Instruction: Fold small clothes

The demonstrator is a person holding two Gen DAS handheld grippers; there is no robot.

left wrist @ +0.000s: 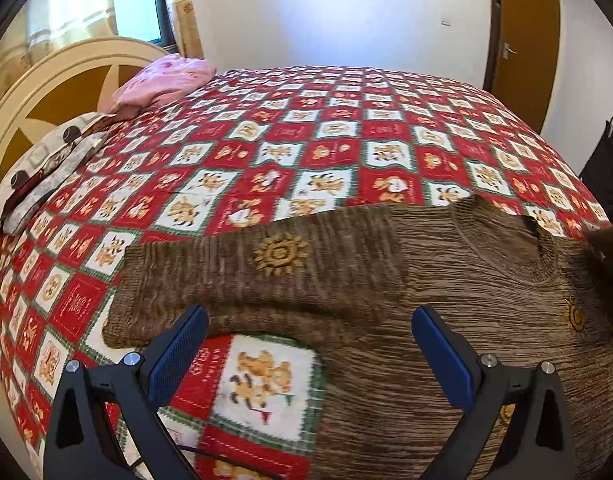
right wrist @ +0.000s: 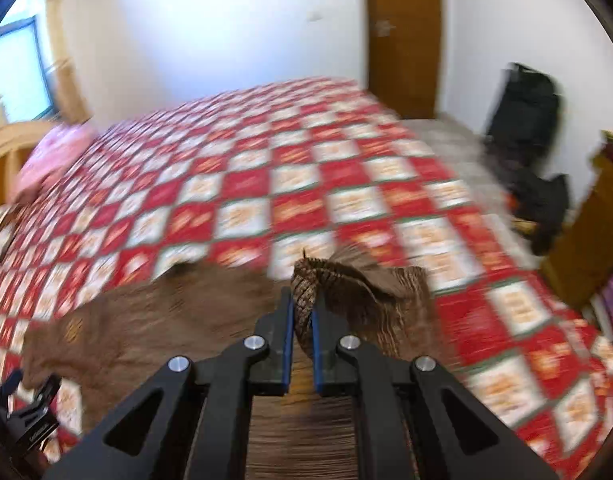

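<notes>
A brown knitted sweater point(left wrist: 426, 288) with small yellow sun motifs lies spread on the red and white patchwork bedspread point(left wrist: 306, 140). Its left sleeve stretches out flat toward the left. My left gripper point(left wrist: 308, 320) is open, its blue pads wide apart just above the sleeve and the sweater's near side. In the right wrist view my right gripper point(right wrist: 302, 308) is shut on a bunched fold of the sweater's sleeve point(right wrist: 346, 280), lifted off the bed, with the cuff hanging past the fingertips. The sweater's body point(right wrist: 154, 320) lies to the left below it. The left gripper point(right wrist: 30, 412) shows at the lower left.
A pink pillow point(left wrist: 166, 80) and a patterned pillow point(left wrist: 50, 160) lie by the cream headboard point(left wrist: 66, 76) at the left. A brown door point(right wrist: 402, 36) stands behind the bed. Black bags point(right wrist: 526, 120) sit on the floor at the right, beside a wooden cabinet point(right wrist: 586, 220).
</notes>
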